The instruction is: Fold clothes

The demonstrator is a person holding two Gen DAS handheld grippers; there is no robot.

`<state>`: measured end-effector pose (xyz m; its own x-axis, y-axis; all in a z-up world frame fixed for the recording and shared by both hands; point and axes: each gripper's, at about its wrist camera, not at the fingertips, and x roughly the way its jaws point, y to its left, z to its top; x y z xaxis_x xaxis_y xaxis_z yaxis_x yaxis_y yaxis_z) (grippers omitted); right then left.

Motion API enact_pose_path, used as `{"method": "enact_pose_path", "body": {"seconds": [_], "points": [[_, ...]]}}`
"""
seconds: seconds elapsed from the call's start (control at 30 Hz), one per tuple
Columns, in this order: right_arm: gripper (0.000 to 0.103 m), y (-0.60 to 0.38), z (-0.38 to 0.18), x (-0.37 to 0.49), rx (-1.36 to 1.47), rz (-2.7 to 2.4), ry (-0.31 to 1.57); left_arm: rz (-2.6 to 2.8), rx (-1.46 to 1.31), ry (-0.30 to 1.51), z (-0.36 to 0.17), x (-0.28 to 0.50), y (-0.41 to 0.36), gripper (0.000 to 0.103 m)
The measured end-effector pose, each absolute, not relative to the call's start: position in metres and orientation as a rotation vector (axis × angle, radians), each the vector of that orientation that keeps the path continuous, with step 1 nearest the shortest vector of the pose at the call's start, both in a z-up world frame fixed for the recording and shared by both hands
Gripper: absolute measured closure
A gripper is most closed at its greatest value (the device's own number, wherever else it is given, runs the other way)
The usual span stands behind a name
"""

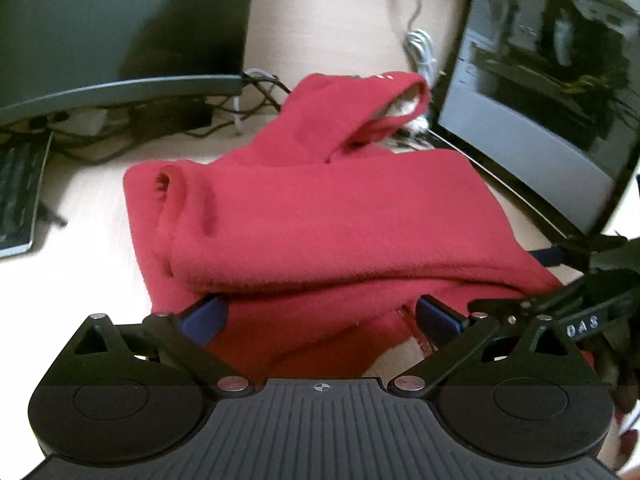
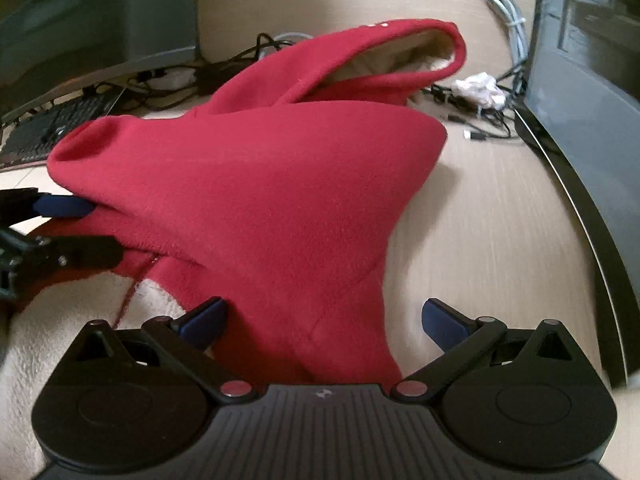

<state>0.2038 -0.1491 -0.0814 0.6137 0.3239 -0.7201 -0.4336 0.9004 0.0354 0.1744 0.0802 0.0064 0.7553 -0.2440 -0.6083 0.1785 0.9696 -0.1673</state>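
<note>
Pale wood-grain bench (image 2: 500,208) crowded at its far side with two dark monitors, a keyboard (image 1: 18,200), a tangle of cables (image 2: 480,116) and a crumpled tissue (image 2: 480,90): a red hoodie (image 1: 320,216) lies ahead of both sets of jaws, its lower part doubled over the body and its hood (image 2: 380,52) standing open beyond, cream lining showing.

The left gripper (image 1: 320,316) has its jaws spread wide, blue pads on either side of the near red edge and pinching nothing. The right gripper (image 2: 320,320) is likewise spread, a gathered bunch of fleece running back between its pads (whether cloth touches either pad cannot be told).

Risks, as a judgement: thick fleece is springy, so a fold released with no weight on it may roll back open. Jaws that close on one layer only would drag the top ply and skew the stack. The upright hood sits just ahead of the cables and the right monitor (image 1: 552,92), so a push forward could snag it or sweep the tissue along. The smooth bench lets the whole garment slide rather than crease.
</note>
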Motion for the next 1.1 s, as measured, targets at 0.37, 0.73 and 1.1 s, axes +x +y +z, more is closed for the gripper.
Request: {"method": "enact_pose_path", "body": {"seconds": [0.37,0.73,1.1], "points": [[0.000,-0.154,-0.066,0.226,-0.240,0.429,0.691,-0.169,-0.072,0.662,0.004,0.234,0.094,0.001],[0.000,-0.232,-0.027,0.055,-0.473,0.465,0.558,-0.226,0.019,0.665,0.060,0.039,0.124,0.000],[0.000,-0.219,-0.076,0.004,-0.644,0.279,0.538,-0.162,0.029,0.752,0.041,-0.015,0.115,0.000]]}}
